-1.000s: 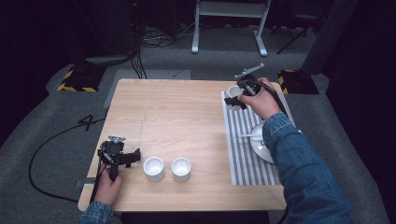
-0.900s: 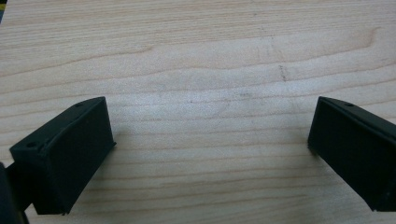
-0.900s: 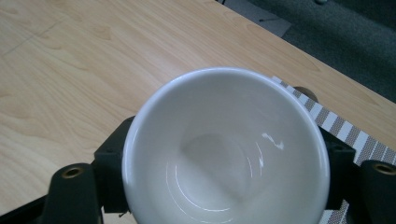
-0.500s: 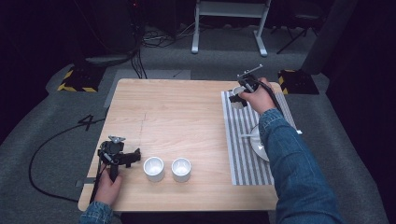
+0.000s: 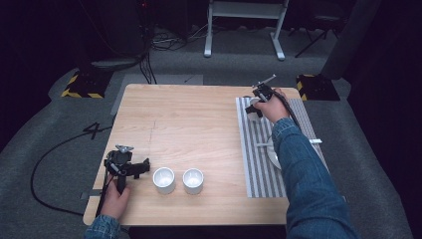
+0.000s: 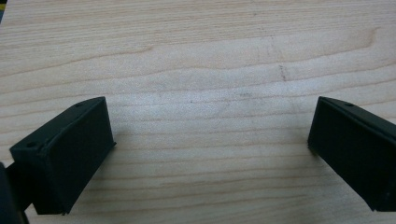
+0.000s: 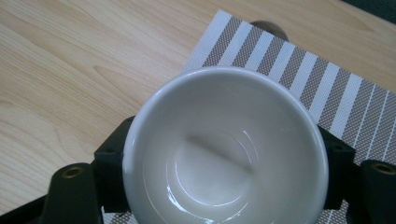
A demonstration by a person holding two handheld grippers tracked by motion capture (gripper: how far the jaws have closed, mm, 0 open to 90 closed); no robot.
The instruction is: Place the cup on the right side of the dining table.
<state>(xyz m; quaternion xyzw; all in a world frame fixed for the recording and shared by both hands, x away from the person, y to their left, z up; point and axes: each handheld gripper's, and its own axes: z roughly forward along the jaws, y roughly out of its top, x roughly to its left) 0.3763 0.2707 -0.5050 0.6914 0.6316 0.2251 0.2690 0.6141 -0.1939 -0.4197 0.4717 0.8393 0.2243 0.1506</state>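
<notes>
Two white cups (image 5: pixel 178 179) stand upright near left claw (image 5: pixel 144 168), spread on worktop (image 5: pixel 199 124). Right claw (image 7: pixel 219 186) pinches upright white cup (image 7: pixel 224 149) over striped mat (image 5: pixel 259 164), arm outstretched.

Three white cups are in sight: two stand side by side near the front edge of the bench, one (image 5: pixel 163 179) to the left and one (image 5: pixel 193 180) to the right, and a third cup (image 7: pixel 224 144) sits between the jaws of the right hand-held gripper (image 5: pixel 256 102) over the mat. There is one striped placemat (image 5: pixel 259 164), lying on the right part of the single wooden bench (image 5: pixel 194 124). One white plate (image 5: pixel 273 158) rests on that mat, mostly hidden by a sleeve. Two hand-held grippers are present, the left hand-held gripper (image 5: pixel 142 167) being the second. On the floor lie two yellow-and-black striped blocks, one (image 5: pixel 79 85) at the left and one (image 5: pixel 314 85) at the right.
</notes>
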